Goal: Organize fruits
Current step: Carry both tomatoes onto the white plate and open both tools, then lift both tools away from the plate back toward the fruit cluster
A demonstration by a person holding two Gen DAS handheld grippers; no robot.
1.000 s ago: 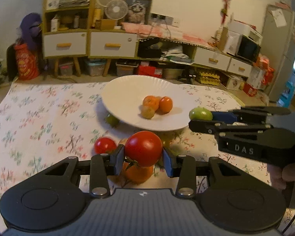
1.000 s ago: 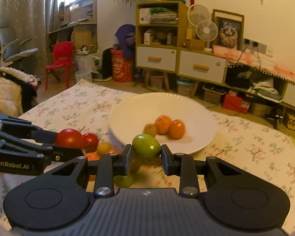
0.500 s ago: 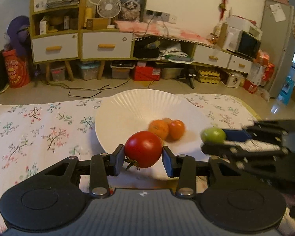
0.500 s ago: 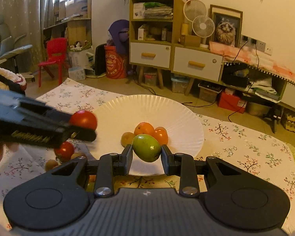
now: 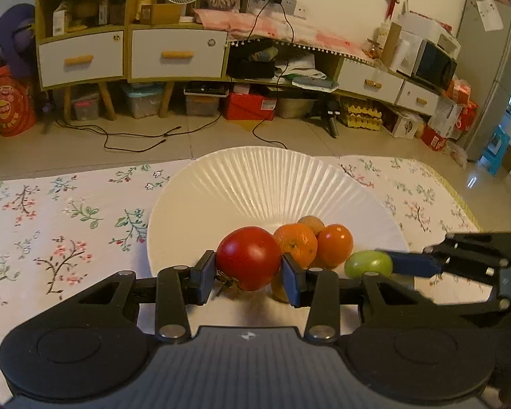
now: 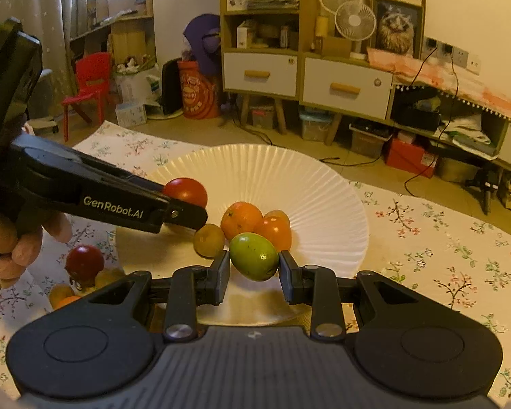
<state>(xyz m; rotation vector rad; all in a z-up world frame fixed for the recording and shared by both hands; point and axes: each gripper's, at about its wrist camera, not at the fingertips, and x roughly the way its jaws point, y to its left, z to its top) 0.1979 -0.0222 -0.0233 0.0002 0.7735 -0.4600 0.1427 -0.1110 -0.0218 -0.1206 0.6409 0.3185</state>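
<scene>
The left gripper (image 5: 248, 274) is pinching a big red tomato (image 5: 248, 257) between its two blue pads, and it holds the tomato up over the near side of the white plate (image 5: 242, 184). The right gripper (image 6: 253, 274) is pinching a green fruit (image 6: 253, 260) the same way, also over the near edge of the plate — in the left camera this green fruit shows at the right side, beside the oranges. On the plate sits a small pile of fruit: an orange (image 6: 241, 221), a smaller red-orange fruit (image 6: 274, 231) touching it, and a little brownish-yellow fruit (image 6: 208, 240) just beside them. More fruit lies off the plate on the flowery tablecloth (image 6: 443, 238), down at the left in the right camera — a second red tomato (image 6: 84, 261) and some small yellow and orange ones (image 6: 61, 294) close together. A hand (image 6: 13, 238) grips the handle of the left gripper.
</scene>
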